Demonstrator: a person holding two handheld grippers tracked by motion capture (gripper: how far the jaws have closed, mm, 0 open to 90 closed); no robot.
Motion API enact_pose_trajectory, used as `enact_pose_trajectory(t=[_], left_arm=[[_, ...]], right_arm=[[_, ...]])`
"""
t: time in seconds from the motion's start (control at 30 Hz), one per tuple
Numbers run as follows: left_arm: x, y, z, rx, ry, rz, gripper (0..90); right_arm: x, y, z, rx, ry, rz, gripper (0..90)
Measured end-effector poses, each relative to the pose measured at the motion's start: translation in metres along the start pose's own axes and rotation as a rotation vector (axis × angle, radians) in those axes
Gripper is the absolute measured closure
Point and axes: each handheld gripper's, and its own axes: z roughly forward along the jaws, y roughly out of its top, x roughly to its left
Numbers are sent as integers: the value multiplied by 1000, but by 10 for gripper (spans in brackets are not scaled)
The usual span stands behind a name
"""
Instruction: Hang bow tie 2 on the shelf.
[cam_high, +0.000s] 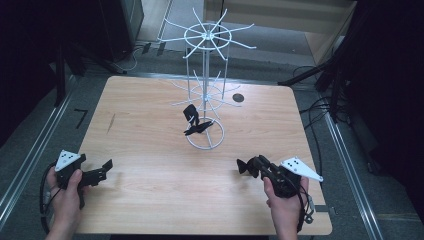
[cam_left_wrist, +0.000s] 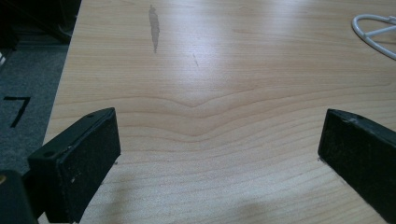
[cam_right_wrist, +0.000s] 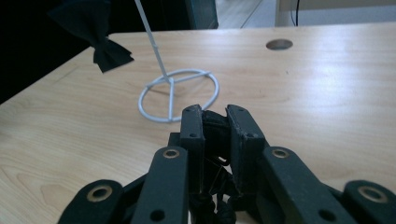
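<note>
Right hand-held gripper clamped narrow on a small black bow of crumpled, matte fabric, pinched between the pads, loose folds and threads bunched below them. Seen in the high view near the front right of the wooden surface, bow poking out toward the middle. Second black bow, pinched at its centre with flared ends, hanging on a low arm of the white wire display stand, above its ring base. Left hand-held gripper spread wide over bare wood, nothing between its pads.
</note>
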Motion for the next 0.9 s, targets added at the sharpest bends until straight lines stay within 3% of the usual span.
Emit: enact_pose_trajectory(t=[0.47,0.9], left_arm=[[0,0,0,5,-5,-1,0],[0,0,0,5,-5,-2,0]], right_arm=[[20,23,15,-41,46,-4,786],[45,44,26,-48,74,-76,787]])
